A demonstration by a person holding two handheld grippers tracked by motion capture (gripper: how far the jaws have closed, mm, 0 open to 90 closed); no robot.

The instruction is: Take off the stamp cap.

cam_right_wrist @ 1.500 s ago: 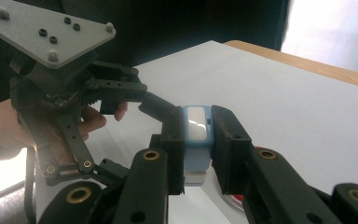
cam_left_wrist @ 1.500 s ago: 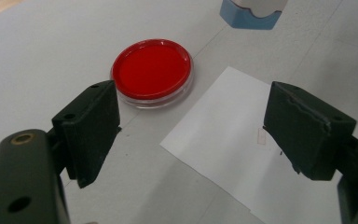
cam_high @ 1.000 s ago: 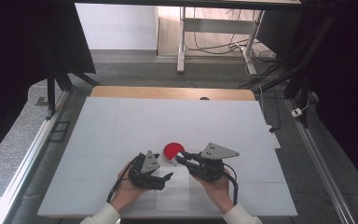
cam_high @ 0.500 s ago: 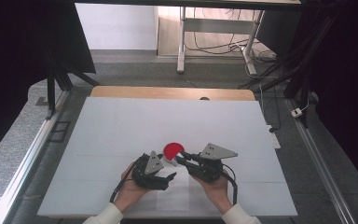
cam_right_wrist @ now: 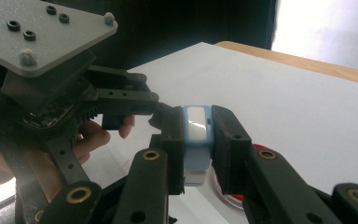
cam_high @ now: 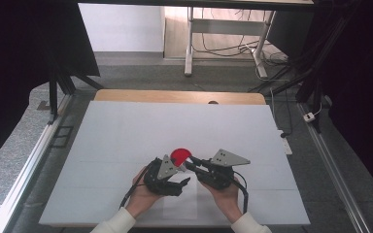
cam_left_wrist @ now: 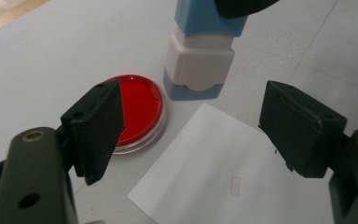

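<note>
A blue and white stamp [cam_right_wrist: 196, 126] stands upright between the pads of my right gripper [cam_right_wrist: 198, 135], which is shut on its upper part. The stamp [cam_left_wrist: 200, 65] hangs just right of a round red ink pad [cam_left_wrist: 142, 107] in a clear dish, by the far corner of a white paper sheet [cam_left_wrist: 223, 177]. Whether its base touches the table I cannot tell. My left gripper [cam_left_wrist: 198, 126] is open over the paper with nothing between its jaws. In the high view, the left gripper [cam_high: 182, 177] and right gripper [cam_high: 193, 161] sit close together beside the ink pad [cam_high: 179, 154].
The white table top [cam_high: 126, 136] has a wooden strip [cam_high: 175, 96] along its far edge. Metal rails run along both sides. A desk frame and cables stand on the floor beyond. A person's hands [cam_high: 141, 196] hold both grippers near the front edge.
My left gripper has edged slightly to the right, closer to the right gripper. The right gripper and the stamp have stayed in place.
</note>
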